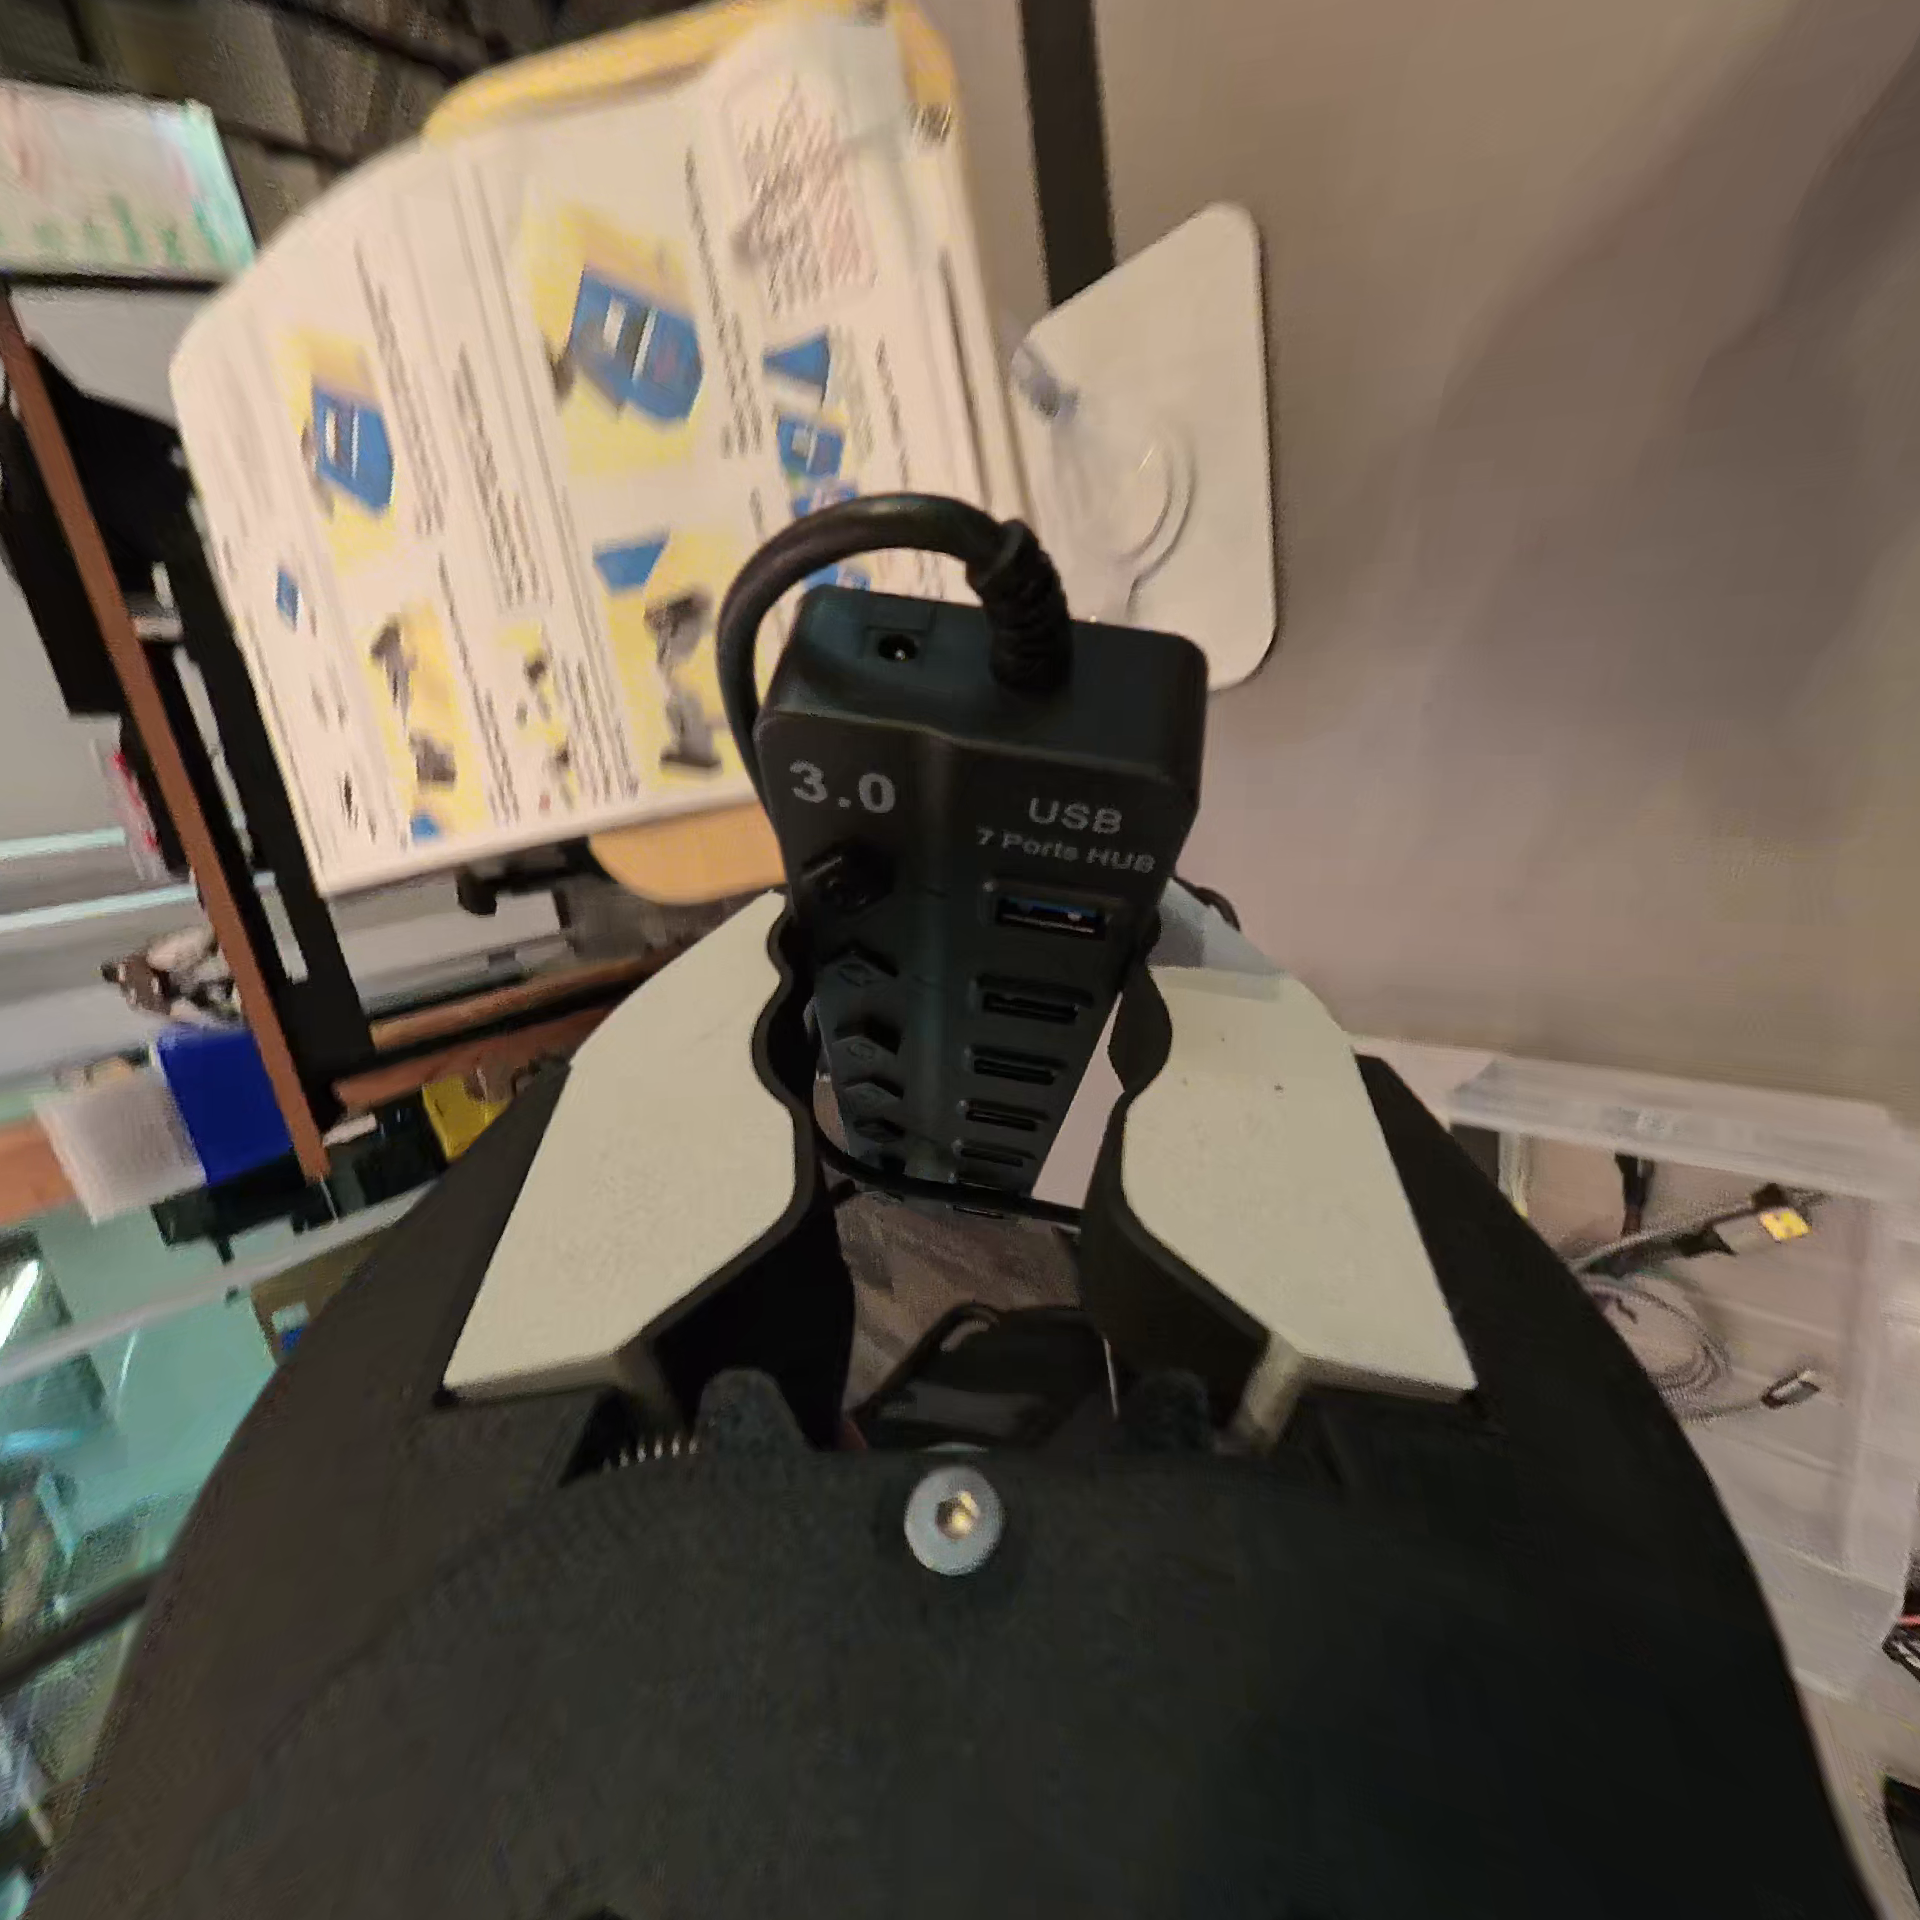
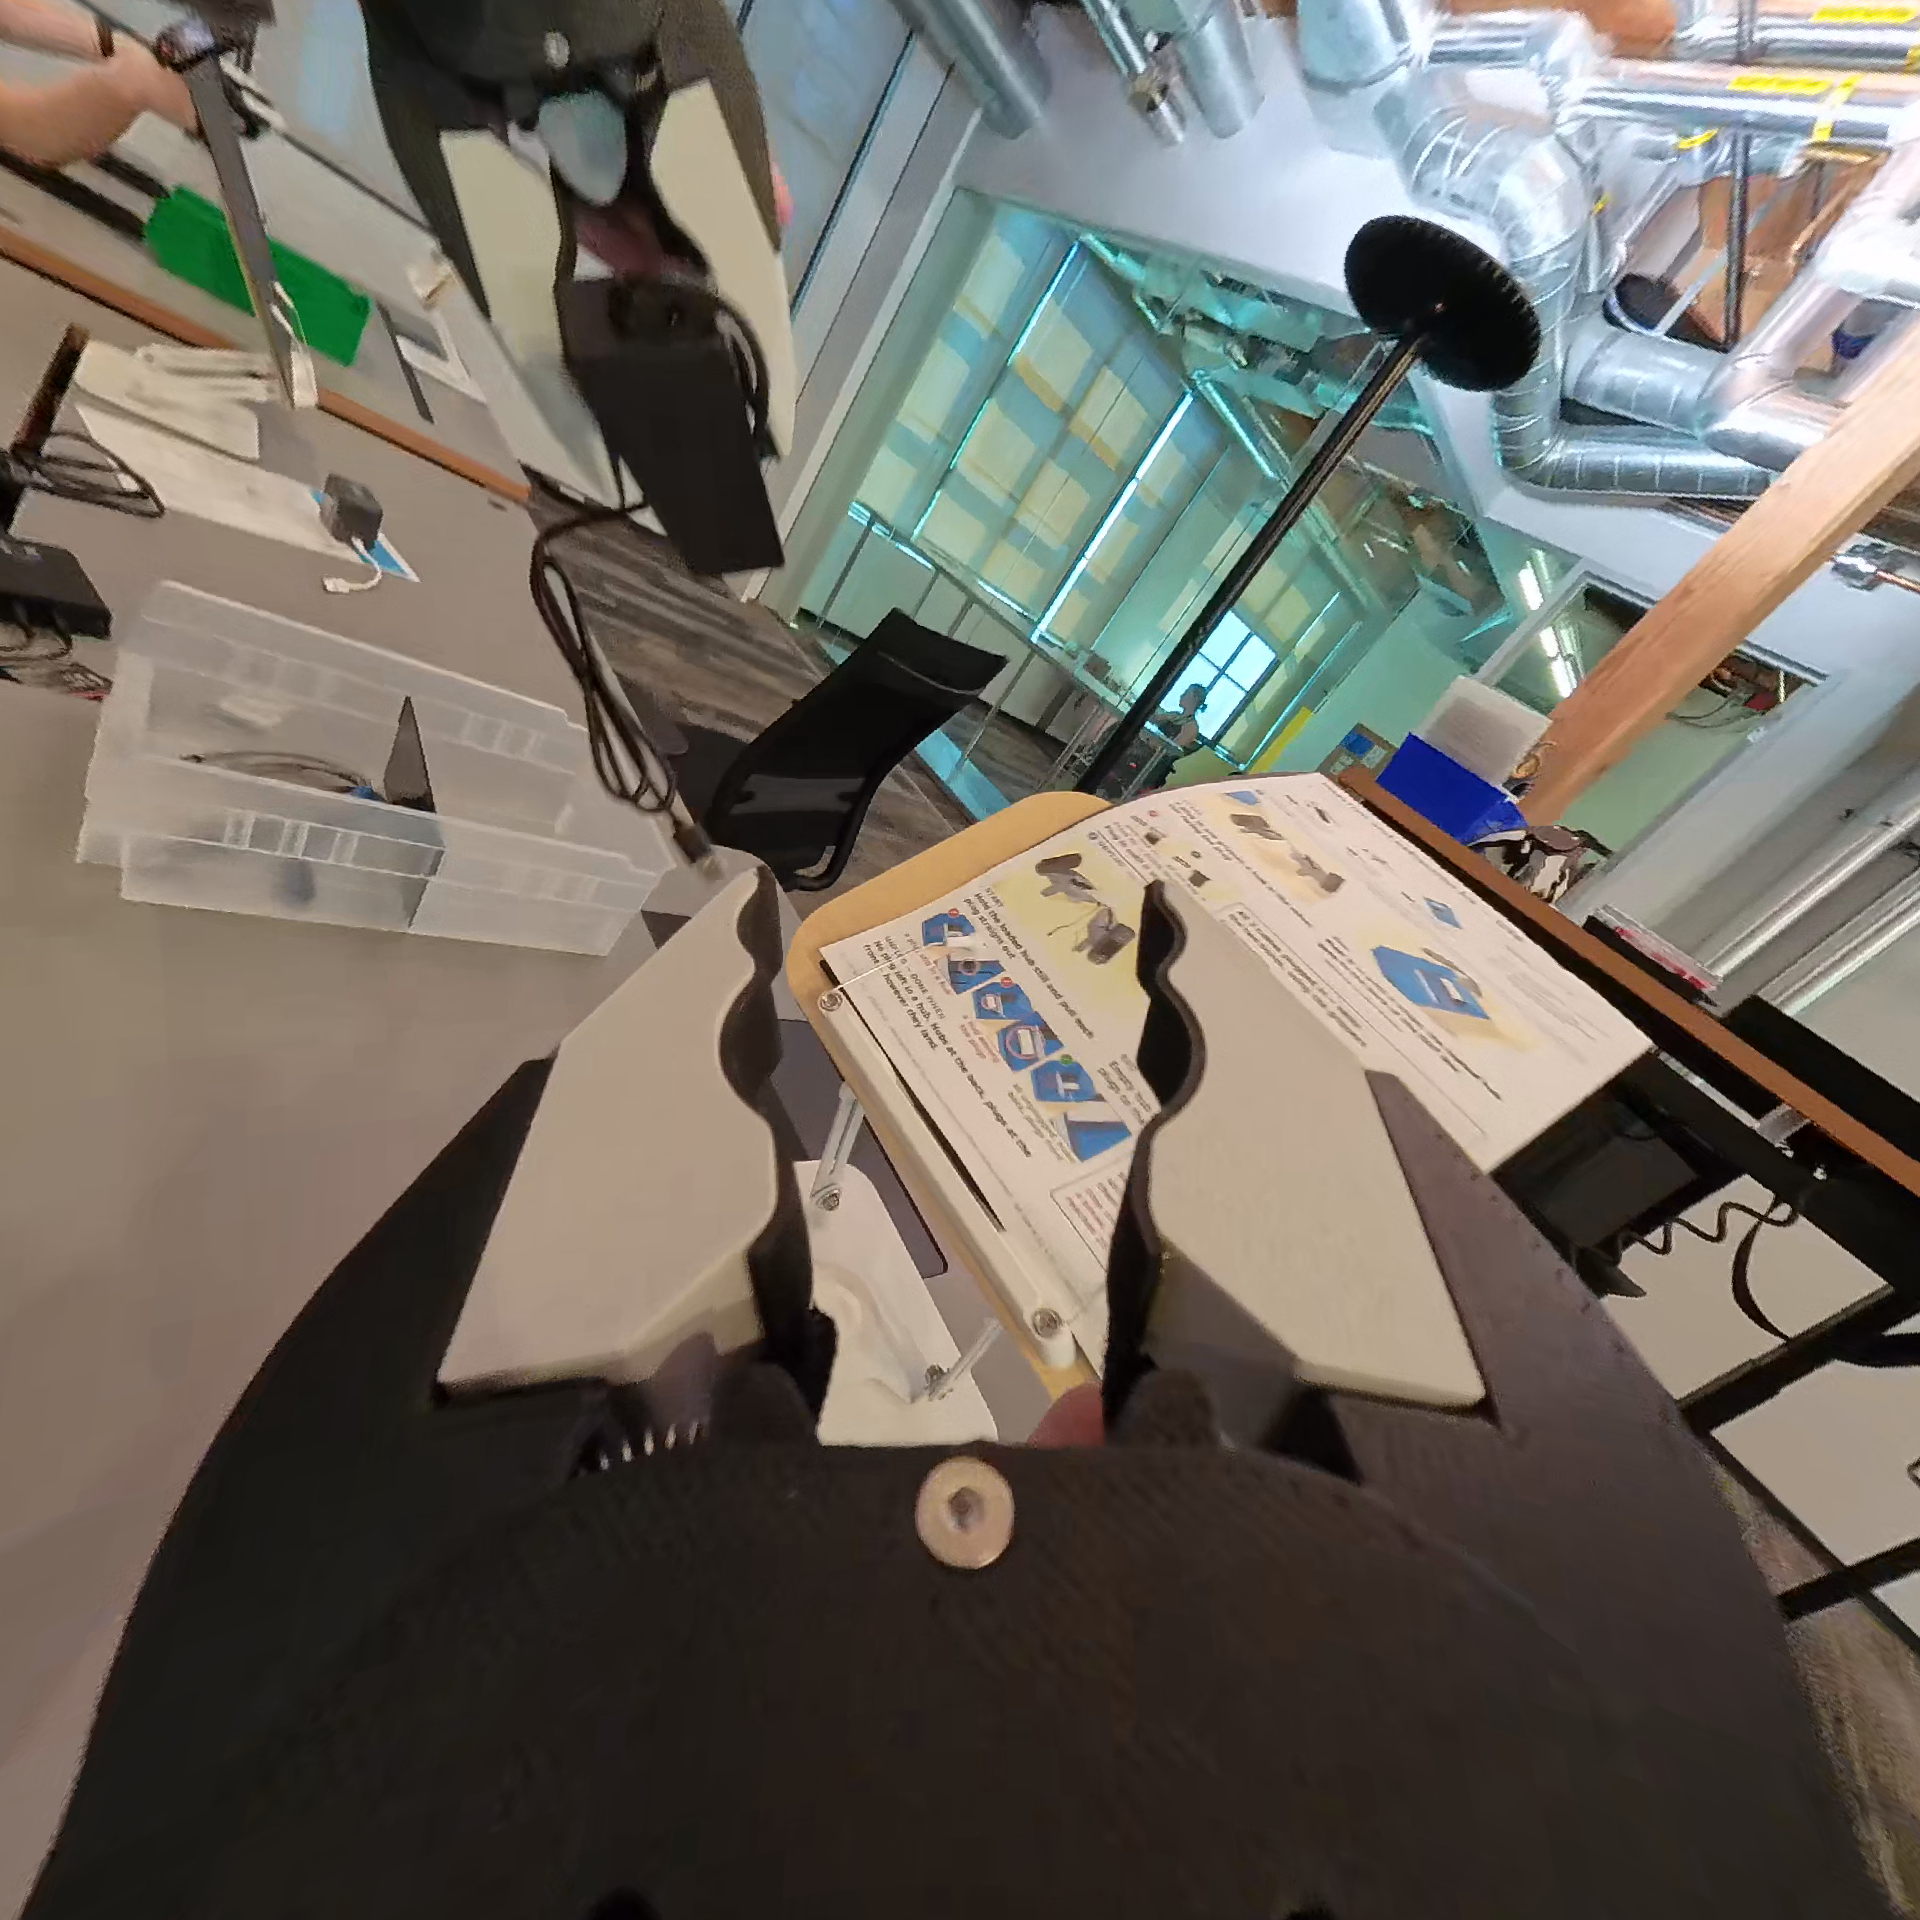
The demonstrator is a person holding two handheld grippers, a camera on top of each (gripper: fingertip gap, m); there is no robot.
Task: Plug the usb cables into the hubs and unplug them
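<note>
- Left wrist view: the left gripper (image 1: 961, 961) is clamped on a black USB hub (image 1: 982, 821), one finger against each long side of it.
- The hub points away from the camera, well above the grey counter (image 1: 1558, 520), with a row of ports (image 1: 1029, 1008) on its right face and a row of buttons (image 1: 857, 997) on its left face.
- None of the visible ports has a plug in it.
- The hub's own black cable (image 1: 831, 540) leaves its far end, arches over to the left and runs back down beside the hub.
- Behind the hub stands a blurred printed instruction sheet (image 1: 540, 499) on a tan board.
- At the lower right a clear plastic bin (image 1: 1662, 1247) holds loose cables.

- Right wrist view: the right gripper (image 2: 951, 925) has its fingers apart and nothing between them.
- It points toward the instruction sheet (image 2: 1247, 956), which leans on its tan stand at the edge of the counter (image 2: 260, 1091).
- At the upper left the left gripper (image 2: 623, 249) appears farther off, blurred, holding the USB hub (image 2: 675, 447) in the air.
- The hub's cable (image 2: 592, 686) hangs down from it, ending in a plug just above the counter.
- Clear plastic bins (image 2: 343, 790) sit on the counter at the left.
- A black office chair (image 2: 852, 727) stands beyond the counter's edge.
</note>
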